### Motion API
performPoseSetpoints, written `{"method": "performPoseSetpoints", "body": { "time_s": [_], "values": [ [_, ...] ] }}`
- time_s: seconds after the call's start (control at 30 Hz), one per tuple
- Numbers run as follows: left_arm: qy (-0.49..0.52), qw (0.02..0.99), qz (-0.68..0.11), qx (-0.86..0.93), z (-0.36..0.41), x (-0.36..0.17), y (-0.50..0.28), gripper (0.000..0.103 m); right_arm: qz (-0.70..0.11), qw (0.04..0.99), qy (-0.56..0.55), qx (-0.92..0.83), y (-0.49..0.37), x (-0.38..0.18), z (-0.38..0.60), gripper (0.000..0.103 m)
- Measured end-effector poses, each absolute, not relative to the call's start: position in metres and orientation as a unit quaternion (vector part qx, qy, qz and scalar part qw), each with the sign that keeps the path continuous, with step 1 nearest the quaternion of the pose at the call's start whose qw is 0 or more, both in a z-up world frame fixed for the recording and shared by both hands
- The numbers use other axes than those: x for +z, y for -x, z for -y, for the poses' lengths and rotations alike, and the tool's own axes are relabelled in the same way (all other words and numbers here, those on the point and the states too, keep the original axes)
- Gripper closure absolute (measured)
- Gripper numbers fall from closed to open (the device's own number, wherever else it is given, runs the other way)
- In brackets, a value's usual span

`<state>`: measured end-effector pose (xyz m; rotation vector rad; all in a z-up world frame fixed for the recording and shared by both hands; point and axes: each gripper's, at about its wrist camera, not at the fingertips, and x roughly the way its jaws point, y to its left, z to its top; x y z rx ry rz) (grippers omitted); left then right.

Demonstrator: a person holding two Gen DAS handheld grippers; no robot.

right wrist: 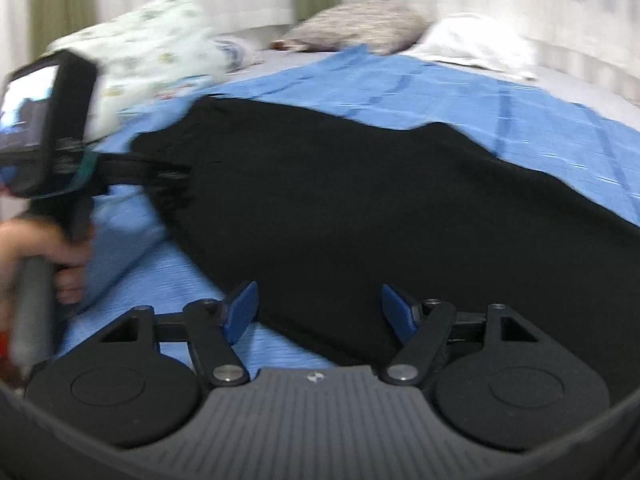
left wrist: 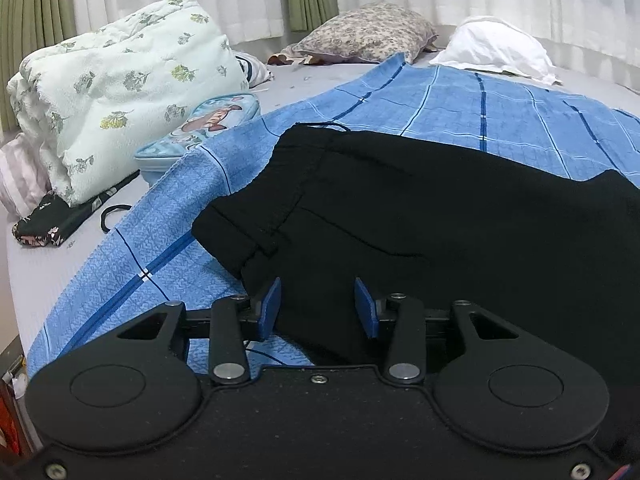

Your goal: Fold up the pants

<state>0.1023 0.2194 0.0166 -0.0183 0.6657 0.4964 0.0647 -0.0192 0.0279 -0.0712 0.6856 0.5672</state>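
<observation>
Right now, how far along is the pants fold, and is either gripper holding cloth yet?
Done: the black pants lie spread on the blue checked blanket, apparently doubled leg over leg, though the overlap is hard to confirm. In hand: nothing. The left gripper and right gripper both sit open over the near edge, fingers apart, cloth unpinched. Left: grasp that edge and fold the pants over lengthwise.

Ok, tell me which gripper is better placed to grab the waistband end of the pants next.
Probably left. The left gripper sits open over the black pants just below their waistband. The right gripper is open further along the pants, away from that end.
</observation>
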Motion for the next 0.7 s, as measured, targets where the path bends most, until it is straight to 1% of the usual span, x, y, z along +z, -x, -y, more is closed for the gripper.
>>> {"method": "performPoseSetpoints", "body": {
  "time_s": [0.03,0.07,0.2,0.33,0.5,0.57,0.63,0.67,0.7],
  "values": [
    [0.01,0.915,-0.323,0.242,-0.22,0.017,-0.102,0.061,-0.328,0.901,0.039,0.282,-0.063,0.029,0.015,0.028],
    [0.011,0.915,-0.322,0.242,-0.22,0.017,-0.101,0.061,-0.322,0.903,0.049,0.279,-0.06,0.03,0.018,0.031],
    [0.022,0.916,-0.32,0.24,-0.225,0.017,-0.1,0.059,-0.325,0.916,0.046,0.229,-0.064,0.031,0.069,0.031],
    [0.025,0.916,-0.319,0.241,-0.226,0.017,-0.1,0.058,-0.338,0.93,0.033,0.142,-0.065,0.033,0.172,0.033],
    [0.016,0.915,-0.319,0.246,-0.223,0.016,-0.101,0.058,-0.369,0.928,0.024,-0.043,-0.048,0.033,0.331,0.039],
    [0.015,0.914,-0.32,0.248,-0.221,0.016,-0.101,0.058,-0.37,0.924,-0.002,-0.1,-0.039,0.034,0.393,0.043],
    [0.012,0.913,-0.32,0.251,-0.22,0.016,-0.103,0.058,-0.373,0.911,-0.018,-0.175,-0.032,0.035,0.442,0.044],
    [0.009,0.913,-0.32,0.253,-0.219,0.016,-0.103,0.058,-0.376,0.891,-0.012,-0.254,-0.03,0.038,0.464,0.049],
    [0.006,0.912,-0.32,0.255,-0.218,0.015,-0.104,0.058,-0.374,0.878,-0.016,-0.297,-0.025,0.043,0.48,0.061]
  ]
}}
